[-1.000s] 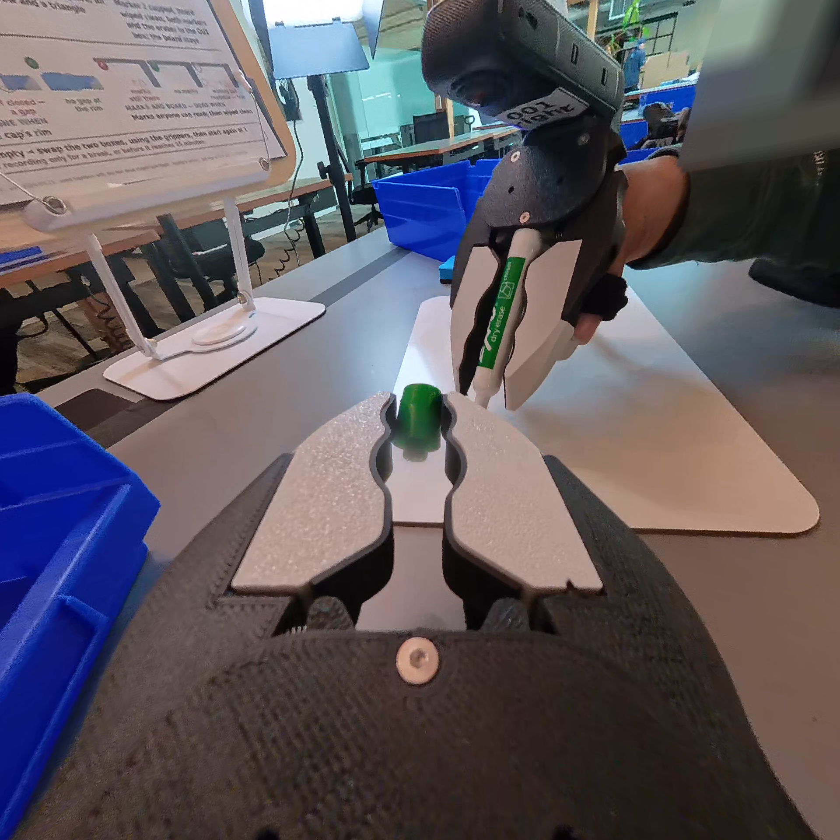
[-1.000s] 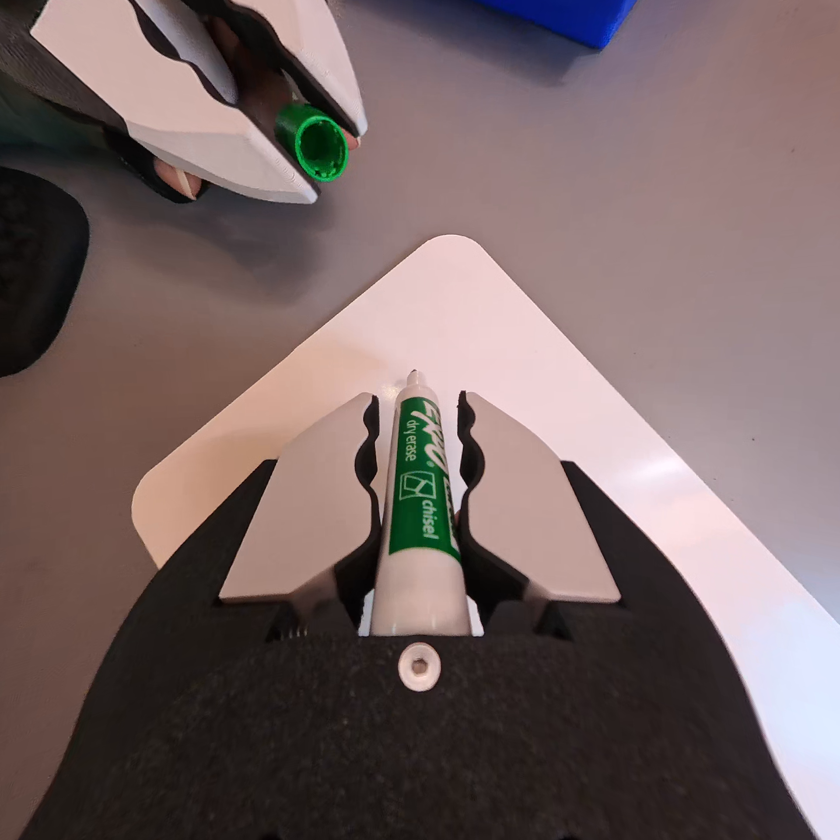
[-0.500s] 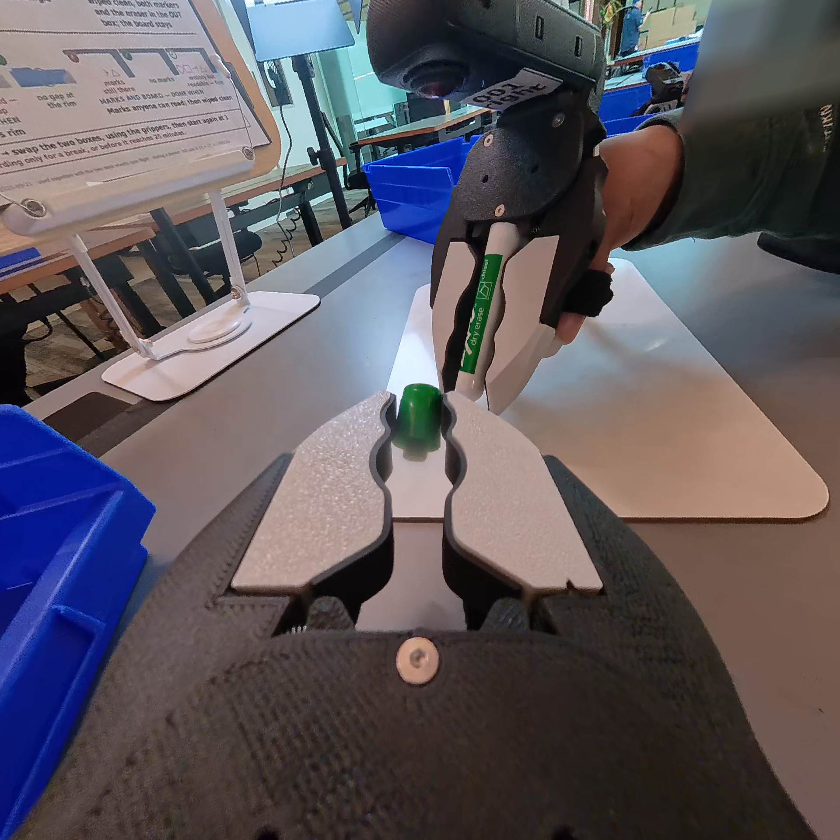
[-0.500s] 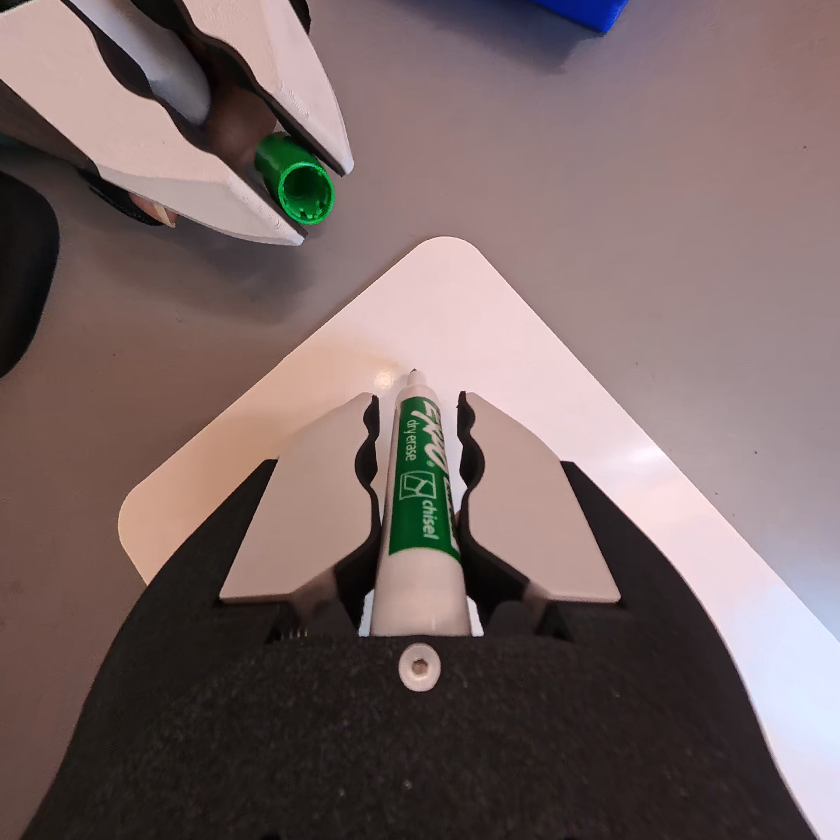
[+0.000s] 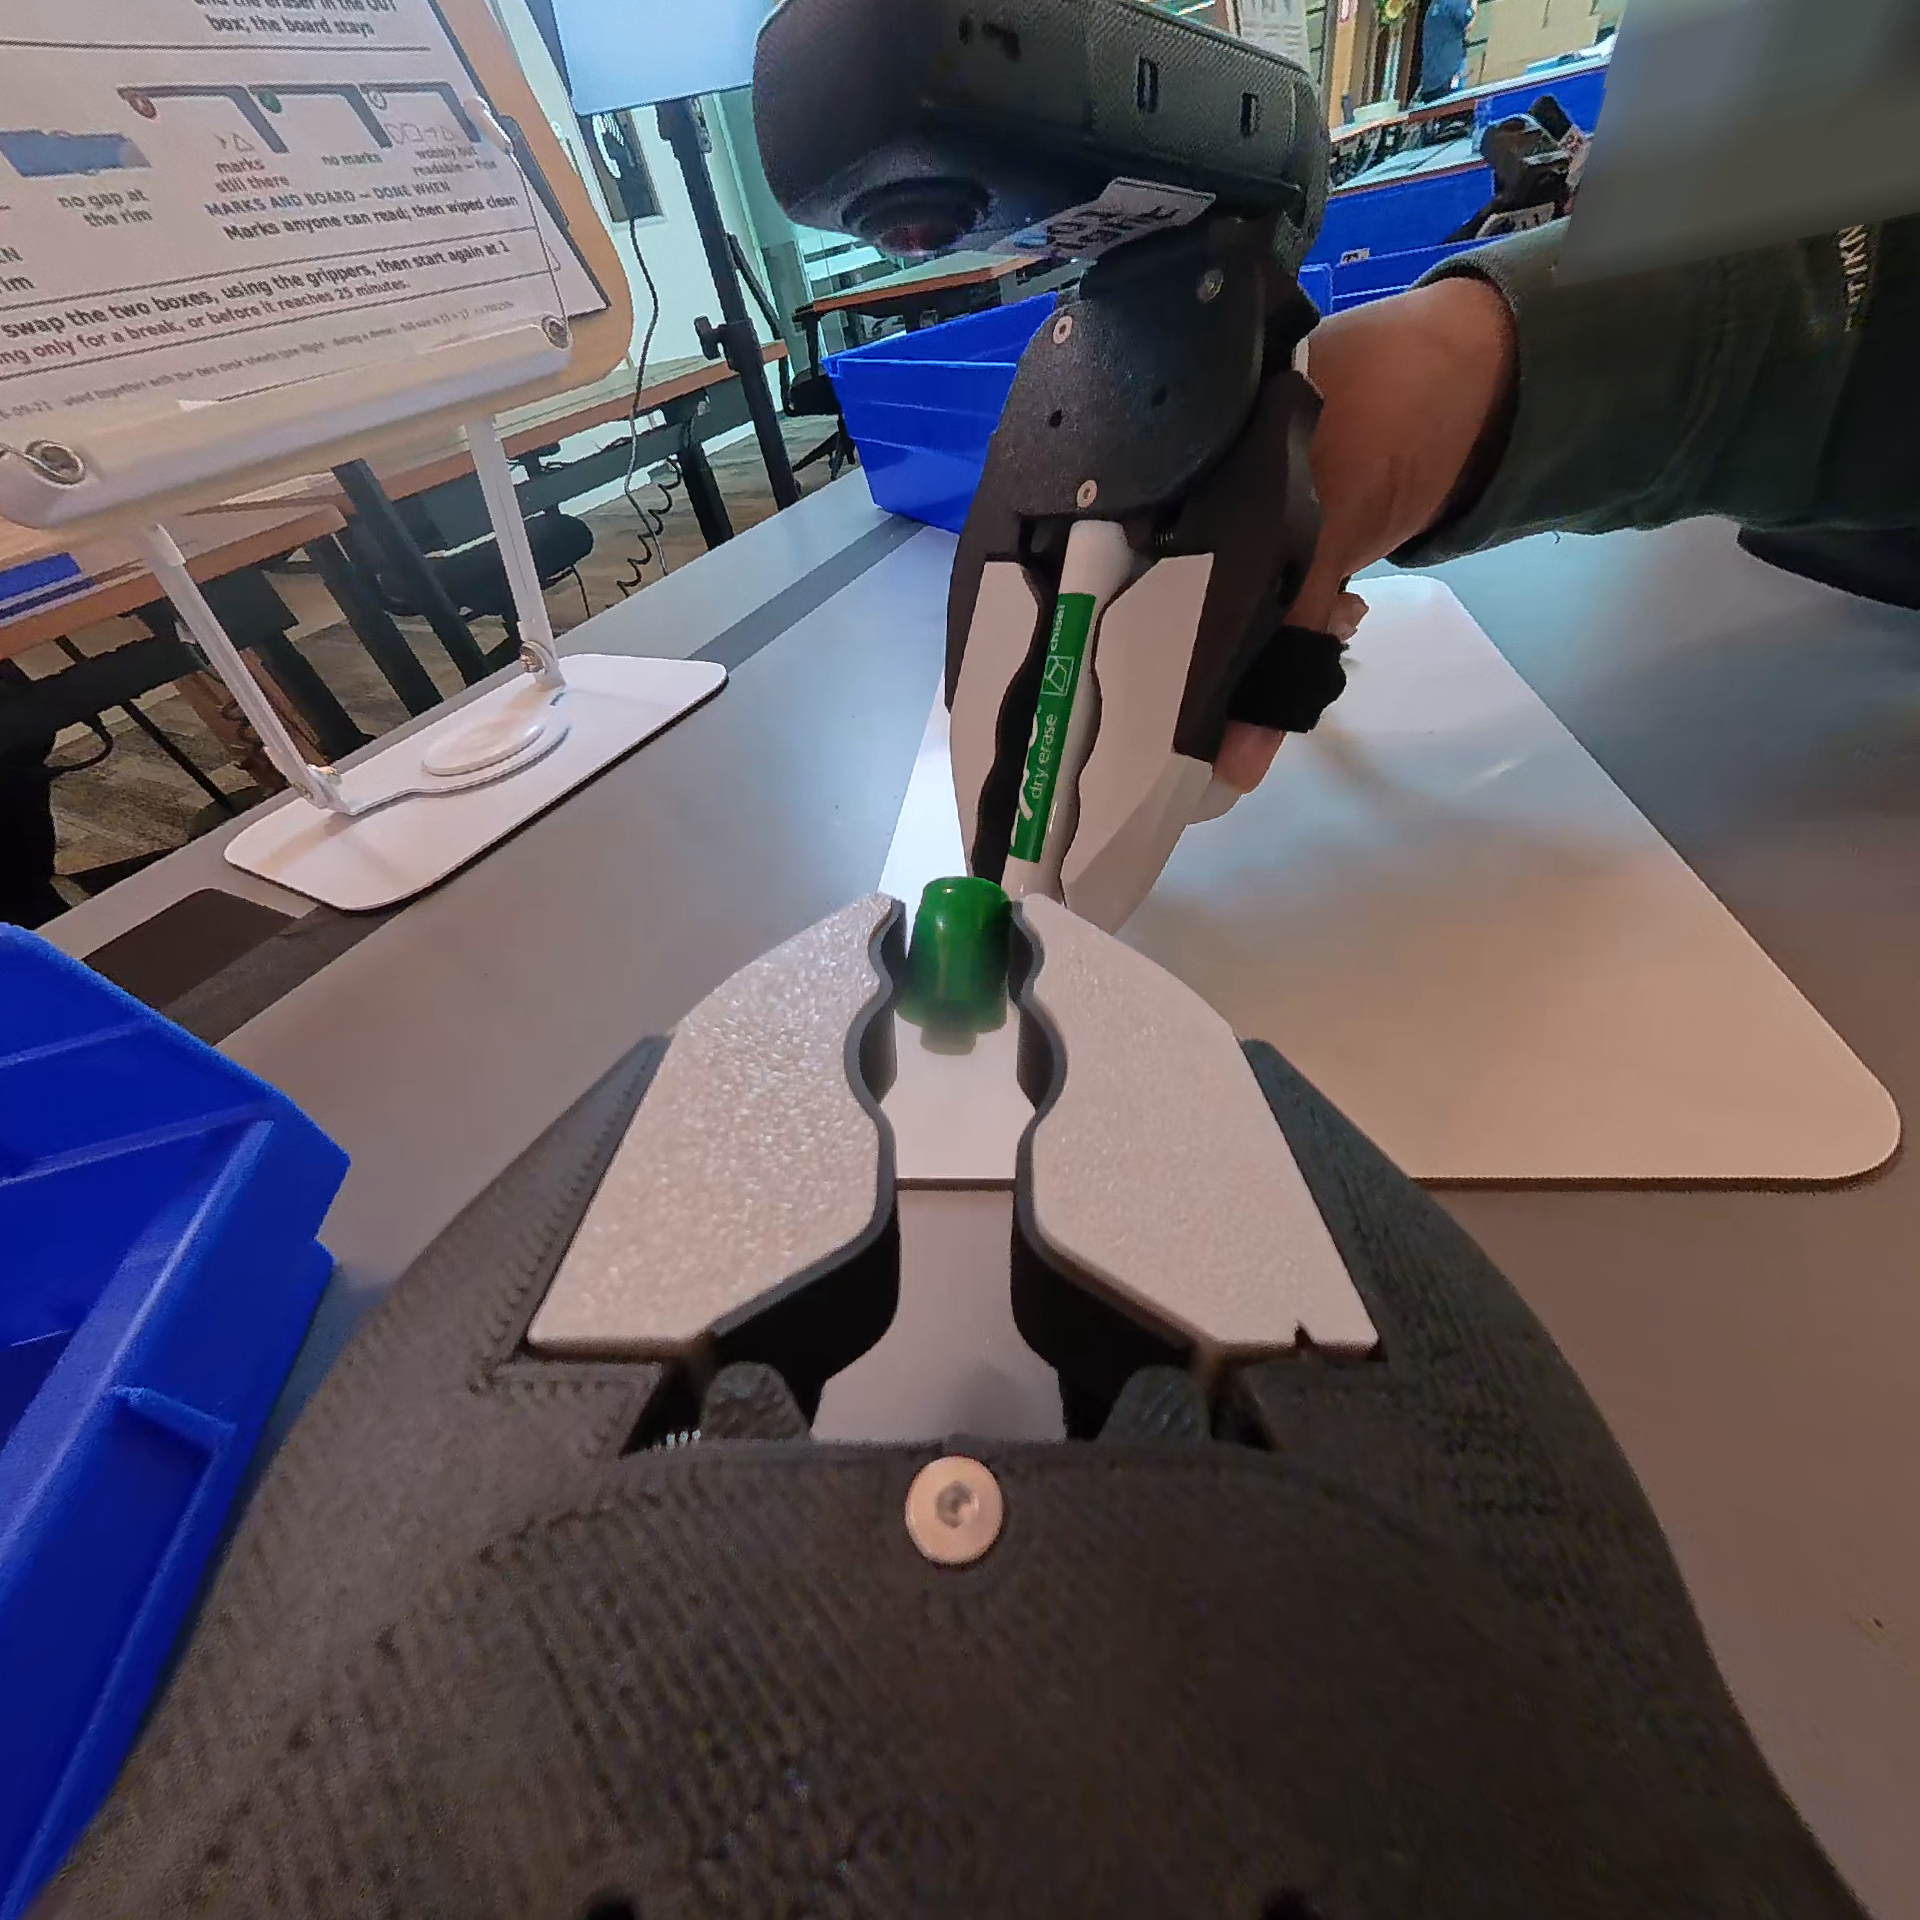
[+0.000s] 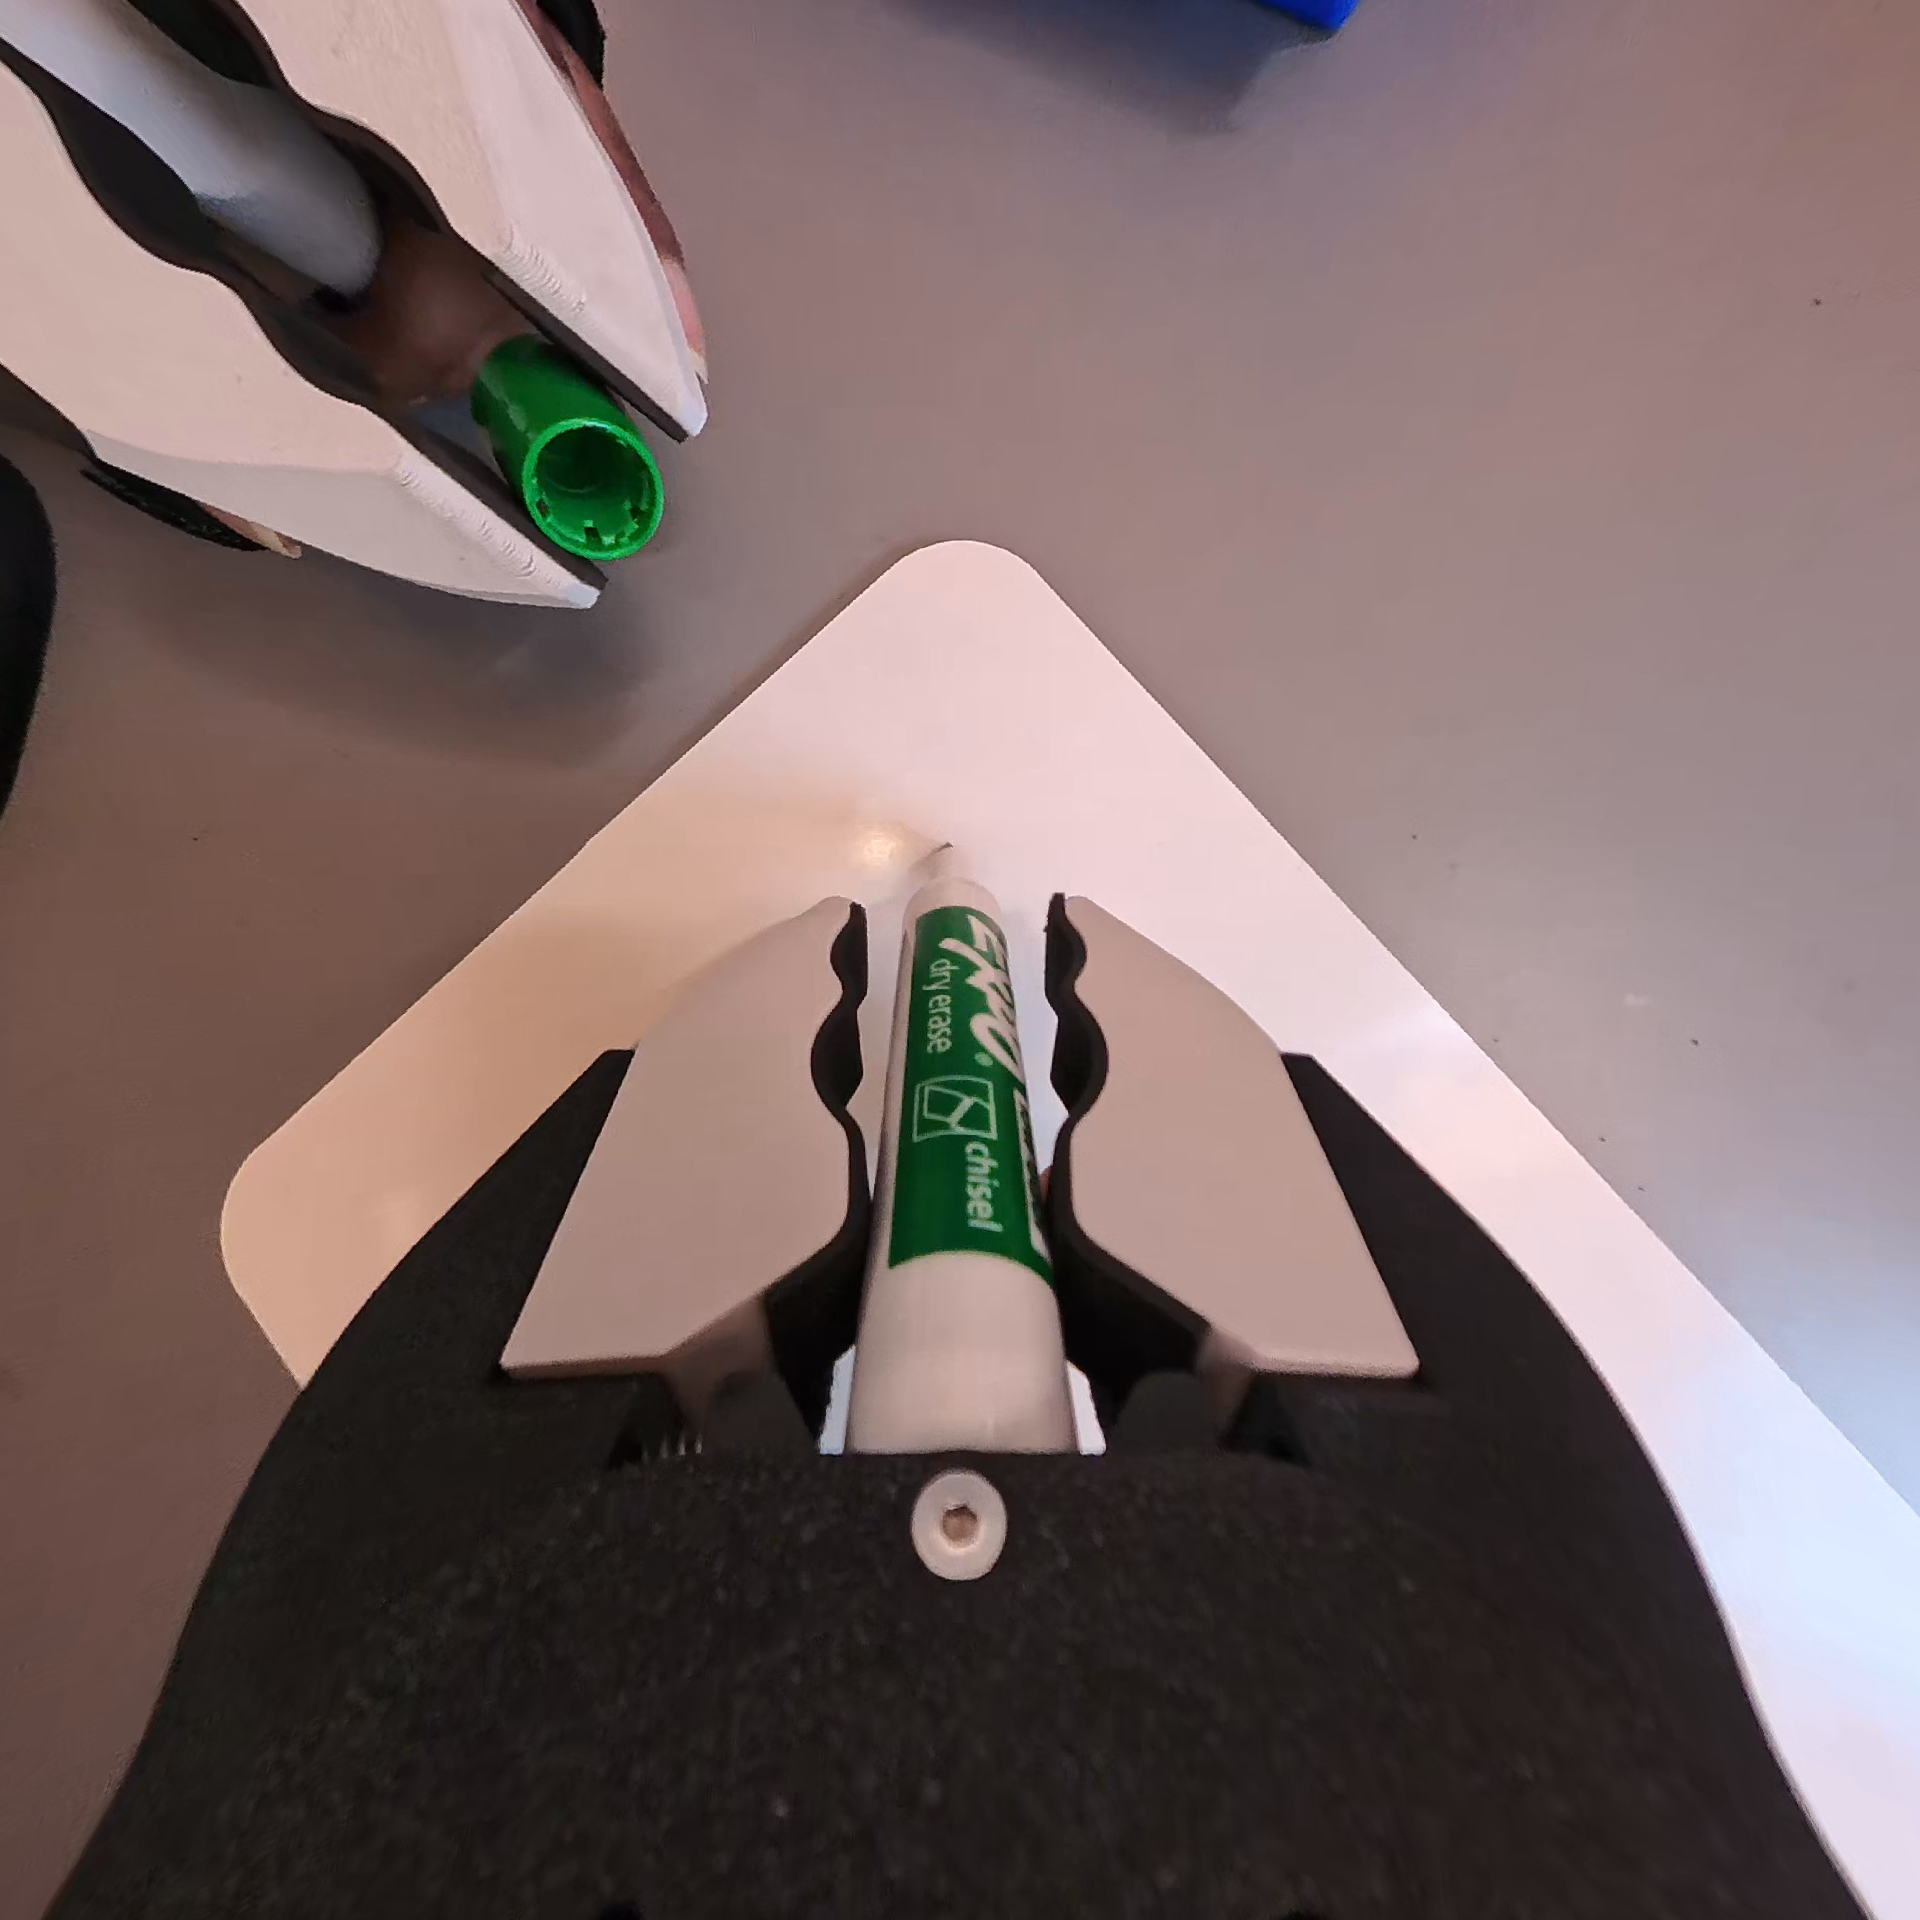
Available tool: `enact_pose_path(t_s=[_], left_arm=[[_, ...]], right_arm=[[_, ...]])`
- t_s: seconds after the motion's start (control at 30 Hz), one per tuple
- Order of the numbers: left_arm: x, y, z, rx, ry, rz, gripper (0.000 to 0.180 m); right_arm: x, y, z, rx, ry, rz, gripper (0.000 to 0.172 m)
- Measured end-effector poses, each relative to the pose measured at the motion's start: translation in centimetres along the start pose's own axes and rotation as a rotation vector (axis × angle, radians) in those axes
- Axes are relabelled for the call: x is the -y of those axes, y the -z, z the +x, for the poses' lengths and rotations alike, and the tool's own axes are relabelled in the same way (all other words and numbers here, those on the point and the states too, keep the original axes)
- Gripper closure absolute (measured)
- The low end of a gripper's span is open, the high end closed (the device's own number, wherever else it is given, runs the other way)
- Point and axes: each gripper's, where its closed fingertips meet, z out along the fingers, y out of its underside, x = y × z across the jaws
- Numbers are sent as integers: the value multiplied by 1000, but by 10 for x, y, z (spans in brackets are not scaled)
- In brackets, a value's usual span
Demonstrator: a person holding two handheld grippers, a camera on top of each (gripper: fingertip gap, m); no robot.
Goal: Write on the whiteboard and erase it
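Note:
My right gripper is shut on a white marker with a green label. The marker's uncapped tip points down at the white whiteboard, close to its near corner. The same gripper and marker show in the left wrist view, upright over the whiteboard. My left gripper is shut on the marker's green cap, just in front of the marker tip. The cap also shows in the right wrist view, open end forward, in the left gripper.
A blue bin sits at my left. Another blue bin stands behind the whiteboard. A white stand with an instruction sheet stands at the back left on the grey table. A person's hand holds the right gripper. There is about 8 centimetres between the tips of the two grippers.
The right gripper with the marker has come lower and nearer to the left gripper and the whiteboard corner. Both grasps are unchanged.

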Motion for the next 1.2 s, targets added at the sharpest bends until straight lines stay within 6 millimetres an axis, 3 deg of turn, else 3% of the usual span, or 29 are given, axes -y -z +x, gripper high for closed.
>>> enact_pose_path(t_s=[0.33, 0.77, 0.87, 1.1, 1.2], left_arm=[[0, 0, 0, 2, 0, -1, 162], [0, 0, -1, 5, 7, -2, 162], [0, 0, -1, 5, 14, 1, 162], [1, 2, -4, -3, 62, 7, 162], [1, 2, -4, -3, 61, 8, 161]], right_arm=[[-10, 3, -10, 16, 11, -31, 136], [-35, 13, -62, 100, 75, -81, 137], [-28, 15, -56, 92, 61, -53, 137], [-8, 14, -13, 32, 3, -11, 137], [-7, 10, -3, 34, -13, -12, 136]])
